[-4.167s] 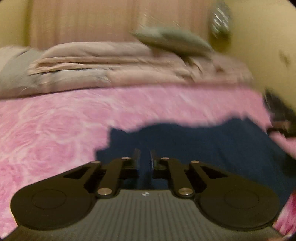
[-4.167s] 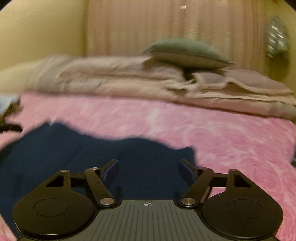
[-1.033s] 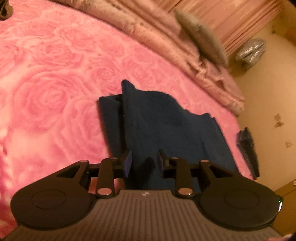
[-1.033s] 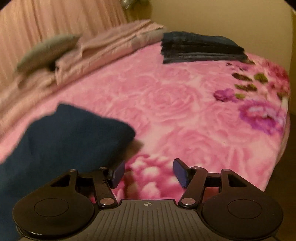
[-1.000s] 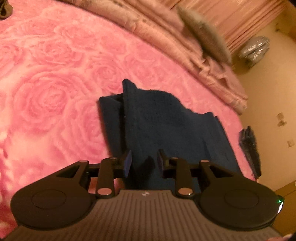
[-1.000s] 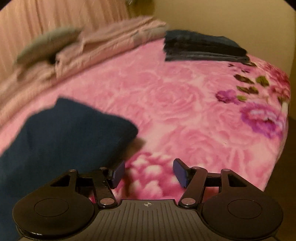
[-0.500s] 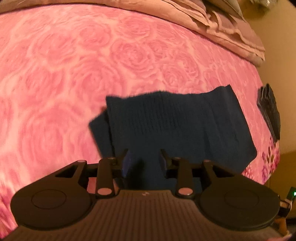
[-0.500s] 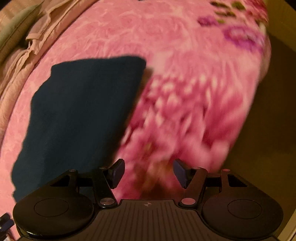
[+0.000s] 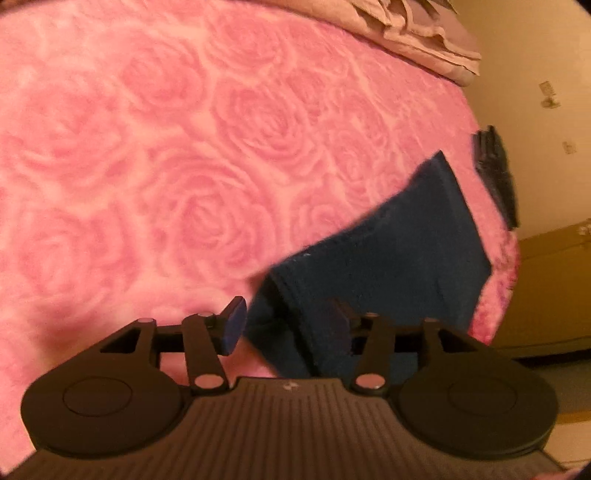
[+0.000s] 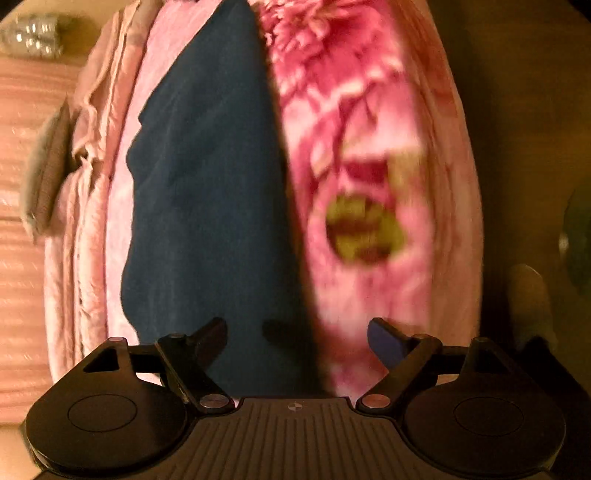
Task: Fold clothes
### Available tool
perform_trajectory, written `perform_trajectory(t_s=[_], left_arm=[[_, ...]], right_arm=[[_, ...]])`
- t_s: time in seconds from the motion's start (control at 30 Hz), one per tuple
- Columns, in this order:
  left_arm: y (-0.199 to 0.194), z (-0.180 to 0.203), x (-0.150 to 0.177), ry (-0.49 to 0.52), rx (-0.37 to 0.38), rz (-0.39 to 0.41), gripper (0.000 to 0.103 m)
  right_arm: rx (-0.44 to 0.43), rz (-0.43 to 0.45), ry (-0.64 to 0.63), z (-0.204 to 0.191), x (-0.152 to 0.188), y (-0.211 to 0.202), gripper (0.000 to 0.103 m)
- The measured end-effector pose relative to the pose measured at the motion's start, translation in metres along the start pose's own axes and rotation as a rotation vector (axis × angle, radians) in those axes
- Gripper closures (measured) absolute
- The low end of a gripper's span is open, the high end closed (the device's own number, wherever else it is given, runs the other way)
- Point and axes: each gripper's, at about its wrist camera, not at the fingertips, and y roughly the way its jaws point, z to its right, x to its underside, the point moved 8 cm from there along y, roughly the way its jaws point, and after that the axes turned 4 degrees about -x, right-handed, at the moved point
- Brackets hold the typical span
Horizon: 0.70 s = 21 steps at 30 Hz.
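Blur smears the bedspread [image 10: 369, 155] print beside navy garment [image 10: 207, 192].

Bed [image 9: 184, 166]: pink rose-print blanket, darker flowers at its edge. Beige folded bedding [image 9: 424, 33] along the far side. Grey-green pillow [image 10: 46, 173] beside it. Pink curtain [image 10: 18, 258]. Cream wall [image 9: 535, 55]. Silvery ornament [image 10: 31, 35], blurred.

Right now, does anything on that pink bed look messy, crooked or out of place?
Nothing looks damaged or spilled. The navy garment lies folded on the pink rose blanket, though at its near-left corner a lower layer sticks out past the top one, so the edges don't line up. The beige bedding along the far edge is rumpled.
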Motion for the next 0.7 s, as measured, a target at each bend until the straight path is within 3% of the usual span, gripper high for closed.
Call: perform_trajectory(t_s=[0.1, 0.27, 0.4, 0.43, 0.47, 0.57, 0.7], left_arm=[[0.022, -0.002, -0.002, 0.034, 0.039, -0.04, 0.053], [0.051, -0.007, 0.003, 0.09, 0.073, -0.077, 0.055], [0.051, -0.012, -0.006, 0.091, 0.082, -0.074, 0.061], [0.05, -0.014, -0.008, 0.091, 0.083, -0.078, 0.061], [0.05, -0.015, -0.01, 0.092, 0.085, -0.081, 0.061], [0.049, -0.02, -0.016, 0.095, 0.093, -0.098, 0.059], [0.064, -0.012, -0.012, 0.101, 0.17, -0.172, 0.06]], right_arm=[[-0.023, 0.061, 0.01, 0.002, 0.004, 0.005, 0.017], [-0.048, 0.113, -0.005, 0.001, 0.007, 0.009, 0.017], [-0.032, 0.094, -0.055, -0.008, 0.01, 0.013, 0.019], [-0.036, 0.088, -0.046, -0.009, 0.013, 0.013, 0.028], [-0.041, 0.082, -0.037, -0.009, 0.015, 0.012, 0.03], [-0.053, 0.065, -0.01, -0.009, 0.021, 0.013, 0.03], [-0.065, 0.074, 0.052, 0.003, 0.018, 0.018, 0.03]])
